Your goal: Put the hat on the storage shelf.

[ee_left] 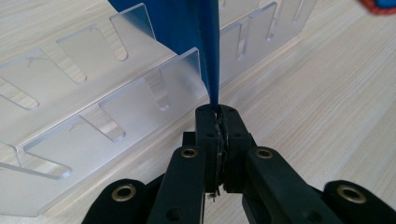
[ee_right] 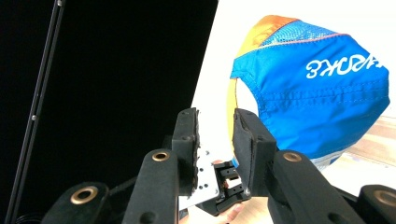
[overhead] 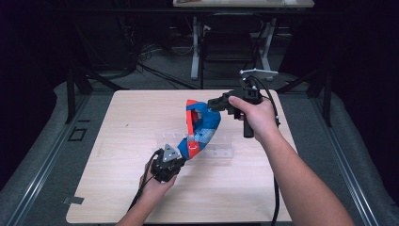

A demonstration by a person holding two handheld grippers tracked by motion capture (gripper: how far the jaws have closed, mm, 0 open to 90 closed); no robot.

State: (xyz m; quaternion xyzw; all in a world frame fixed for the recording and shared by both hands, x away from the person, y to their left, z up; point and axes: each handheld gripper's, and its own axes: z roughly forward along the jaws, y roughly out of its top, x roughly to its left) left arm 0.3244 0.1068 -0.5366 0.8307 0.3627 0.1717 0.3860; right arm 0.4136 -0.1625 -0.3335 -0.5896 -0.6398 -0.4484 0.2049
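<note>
Left gripper (overhead: 176, 159) pinching blue fabric pouch (overhead: 203, 128) edge, holding it raised over clear acrylic rack (ee_left: 116, 93); right gripper (ee_right: 215, 135) jaws parted, gripping nothing, beside pouch's far end.

A lab or recording studio – dark curtained surround, pale wood surface (overhead: 117, 188) on grey carpet, metal floor rails (overhead: 42, 160) along both sides, black stand legs (overhead: 70, 94), loose cables (overhead: 155, 70) trailing across the floor, a second desk (overhead: 244, 4) with white legs behind
</note>
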